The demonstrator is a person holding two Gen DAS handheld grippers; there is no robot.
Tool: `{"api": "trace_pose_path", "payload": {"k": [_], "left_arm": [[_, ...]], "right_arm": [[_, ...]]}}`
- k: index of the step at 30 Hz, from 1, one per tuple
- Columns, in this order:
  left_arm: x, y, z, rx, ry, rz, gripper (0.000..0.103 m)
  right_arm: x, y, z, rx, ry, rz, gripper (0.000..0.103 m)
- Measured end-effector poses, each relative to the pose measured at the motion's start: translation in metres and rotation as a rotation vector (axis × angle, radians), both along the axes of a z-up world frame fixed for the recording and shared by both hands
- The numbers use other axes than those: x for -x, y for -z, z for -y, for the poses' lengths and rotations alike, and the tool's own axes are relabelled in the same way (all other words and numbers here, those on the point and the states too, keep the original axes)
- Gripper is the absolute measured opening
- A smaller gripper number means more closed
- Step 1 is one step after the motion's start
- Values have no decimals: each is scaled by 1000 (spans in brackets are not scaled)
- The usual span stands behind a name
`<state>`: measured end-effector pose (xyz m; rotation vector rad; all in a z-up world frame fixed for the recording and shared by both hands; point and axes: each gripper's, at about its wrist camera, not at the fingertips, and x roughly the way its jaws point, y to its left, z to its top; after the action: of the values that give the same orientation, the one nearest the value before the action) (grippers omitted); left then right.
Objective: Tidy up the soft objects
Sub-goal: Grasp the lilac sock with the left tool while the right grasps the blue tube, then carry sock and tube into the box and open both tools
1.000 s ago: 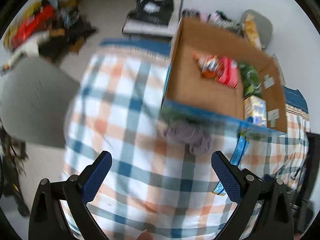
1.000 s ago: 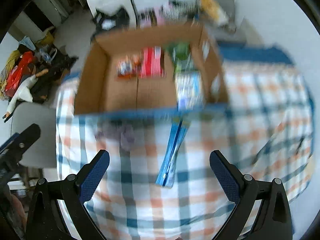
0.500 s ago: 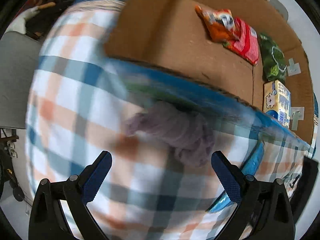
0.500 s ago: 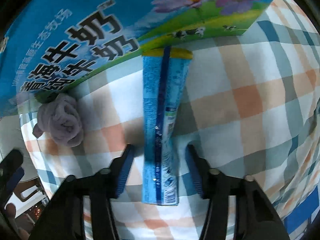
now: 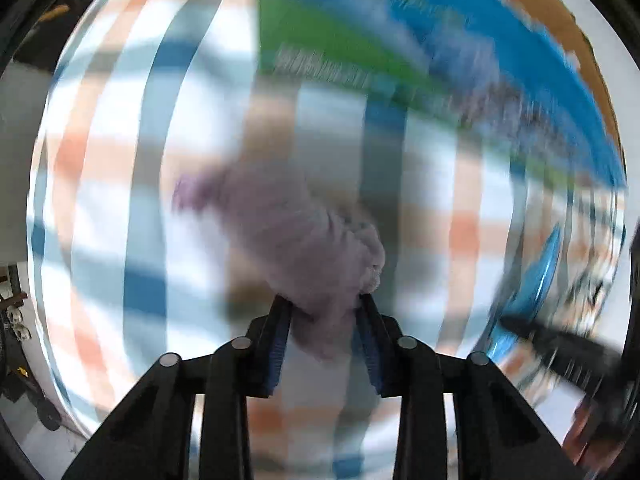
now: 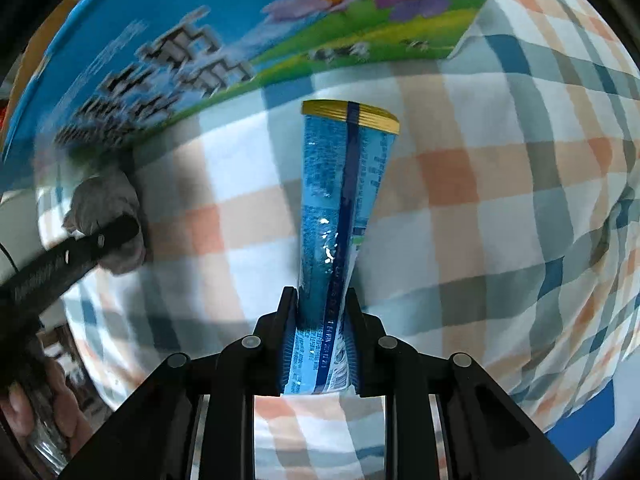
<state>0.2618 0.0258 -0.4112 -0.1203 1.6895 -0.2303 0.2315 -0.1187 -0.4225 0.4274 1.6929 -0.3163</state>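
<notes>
the left gripper (image 5: 324, 312) is clamped on the purple cloth (image 5: 304, 240) and the right gripper (image 6: 320, 312) on the blue packet (image 6: 340, 208), both over the checked sheet (image 6: 500, 200) near the box (image 6: 248, 40).

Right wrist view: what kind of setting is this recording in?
Probably a home room: a checked tablecloth covers the surface, a printed carton stands on it, and household clutter shows at the left edge.

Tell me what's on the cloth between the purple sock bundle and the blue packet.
Only bare checked tablecloth lies between the purple sock bundle and the blue packet, seen clearly in the right wrist view.
</notes>
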Motion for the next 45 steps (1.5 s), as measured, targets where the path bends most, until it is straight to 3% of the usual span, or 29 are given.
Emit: {"api": "trace_pose_path", "payload": {"k": [6,9,11,14,15,16,18,23,27,28,29,31,32,33,34,36,40,45], "left_arm": [[28,11,-19,12,-34,-56,29],[32,-3,-30,47,-85,-67,37],[38,-19,-42,99,-169,-53,44],[27,-33,-49,134,-248,-21,59],[18,-33,-46,139,-258,-15,60],[11,-31,-43,139,-264,-16,60],[-12,-23,-39,150,-281,-30,60],[-51,7,-5,107,-265,-77,60],[-58,27,16,-6,-177,-75,59],[-56,28,19,-22,-167,-57,54],[-54,28,22,-56,-155,-34,43],[-48,23,26,-83,-108,0,35],[-45,22,28,-89,-92,9,33],[-41,19,29,-99,-75,19,33],[-37,17,29,-103,-63,23,33],[-28,12,27,-95,-48,20,33],[-11,-17,26,-66,-28,63,33],[-3,-70,30,-6,6,139,33]], "right_arm": [[16,8,-19,-11,-97,-71,24],[17,17,-24,-7,-112,-87,24],[10,24,-31,-17,-109,-90,25],[13,22,-30,-56,-87,-85,39],[14,20,-23,-65,-85,-80,49],[17,17,-23,-74,-85,-71,57],[18,15,-22,-70,-85,-66,64],[11,17,-7,-98,-62,-61,64],[9,21,1,-119,-44,-59,64],[10,23,1,-113,-39,-56,64],[3,21,-1,-106,-33,-50,64],[-3,25,-4,-90,-31,-50,64],[-3,27,-5,-84,-32,-53,63],[-3,28,-8,-71,-40,-54,56],[-3,28,-11,-40,-58,-60,42],[1,28,-15,-25,-79,-63,24],[8,23,-31,-23,-119,-68,18],[9,-17,-41,-71,-160,-18,18]]}}
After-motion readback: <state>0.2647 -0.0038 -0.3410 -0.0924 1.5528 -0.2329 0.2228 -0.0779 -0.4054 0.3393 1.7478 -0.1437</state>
